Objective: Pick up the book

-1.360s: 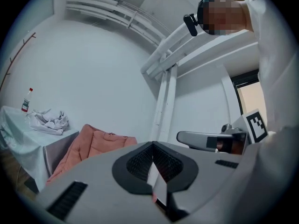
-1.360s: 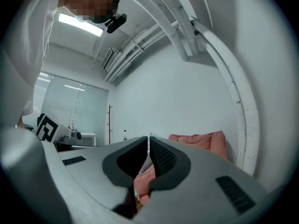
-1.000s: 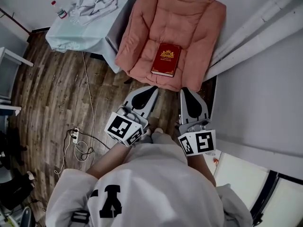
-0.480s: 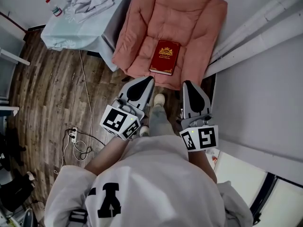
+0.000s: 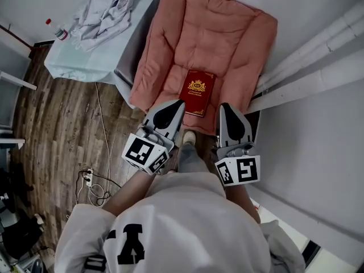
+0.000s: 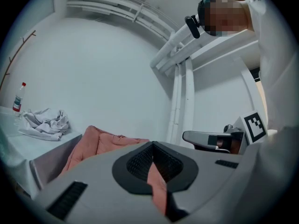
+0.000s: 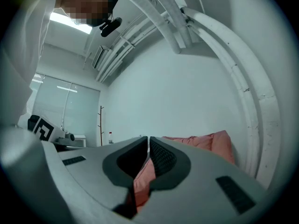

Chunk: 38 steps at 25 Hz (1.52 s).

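A dark red book (image 5: 197,92) with a gold crest lies flat near the front of a salmon-pink cushioned seat (image 5: 213,33). My left gripper (image 5: 181,103) is shut and empty, its tip just short of the book's near left corner. My right gripper (image 5: 225,107) is shut and empty too, held level to the right of the book's near edge. In the left gripper view my jaws (image 6: 152,146) meet, with pink cushion (image 6: 100,146) beyond. The right gripper view has my jaws (image 7: 148,140) closed before the same cushion (image 7: 205,141); the book is hidden in both gripper views.
Left of the seat stands a pale table (image 5: 74,61) with crumpled cloth (image 5: 108,7) and a small bottle (image 5: 56,30). White walls and pipes (image 5: 318,56) close in on the right. Cables and a power strip (image 5: 88,169) lie on the wood floor. My foot (image 5: 187,138) is below the seat.
Both grippers have moved forward toward the seat together with me; the book now lies right in front of their tips. Their jaws stayed shut.
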{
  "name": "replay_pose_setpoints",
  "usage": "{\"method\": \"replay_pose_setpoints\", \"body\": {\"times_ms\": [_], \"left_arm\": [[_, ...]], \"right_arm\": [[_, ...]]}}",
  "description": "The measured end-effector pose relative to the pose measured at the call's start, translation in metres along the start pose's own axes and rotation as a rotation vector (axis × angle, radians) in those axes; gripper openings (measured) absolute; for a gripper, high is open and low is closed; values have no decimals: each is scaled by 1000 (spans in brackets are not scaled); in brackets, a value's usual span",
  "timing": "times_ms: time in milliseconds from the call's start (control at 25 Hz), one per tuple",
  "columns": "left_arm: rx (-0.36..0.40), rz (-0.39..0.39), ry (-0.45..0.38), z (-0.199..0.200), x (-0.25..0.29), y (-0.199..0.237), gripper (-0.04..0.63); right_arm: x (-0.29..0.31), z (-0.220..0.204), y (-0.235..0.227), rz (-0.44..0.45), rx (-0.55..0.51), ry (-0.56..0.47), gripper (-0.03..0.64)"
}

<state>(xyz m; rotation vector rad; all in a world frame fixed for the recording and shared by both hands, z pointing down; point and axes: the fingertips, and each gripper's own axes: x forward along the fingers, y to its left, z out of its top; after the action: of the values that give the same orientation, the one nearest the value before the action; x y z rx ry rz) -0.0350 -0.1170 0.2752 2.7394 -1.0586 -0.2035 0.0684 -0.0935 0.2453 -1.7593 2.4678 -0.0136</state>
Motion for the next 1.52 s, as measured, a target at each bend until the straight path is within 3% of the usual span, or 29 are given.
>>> {"method": "replay_pose_setpoints", "body": {"times_ms": [480, 800, 1080, 1120, 1160, 1200, 1240, 1520], "left_arm": [[4, 36, -30, 22, 127, 51, 2], [-44, 81, 56, -6, 145, 87, 2], [-42, 44, 84, -31, 147, 108, 6], [-44, 37, 93, -36, 148, 111, 22], [-49, 33, 102, -43, 149, 115, 86], [-56, 31, 114, -50, 149, 119, 163], [-65, 30, 127, -57, 150, 124, 195], [-131, 25, 186, -106, 150, 143, 196]], "right_arm": [[103, 8, -96, 34, -2, 13, 35], [136, -25, -114, 17, 30, 78, 35], [146, -68, -118, -48, 66, 163, 37], [147, -76, -121, -67, 87, 175, 37], [148, -84, -122, -81, 105, 187, 42], [149, -91, -122, -89, 118, 198, 83], [149, -99, -121, -93, 128, 209, 143], [143, -155, -133, -171, 169, 304, 155]]}}
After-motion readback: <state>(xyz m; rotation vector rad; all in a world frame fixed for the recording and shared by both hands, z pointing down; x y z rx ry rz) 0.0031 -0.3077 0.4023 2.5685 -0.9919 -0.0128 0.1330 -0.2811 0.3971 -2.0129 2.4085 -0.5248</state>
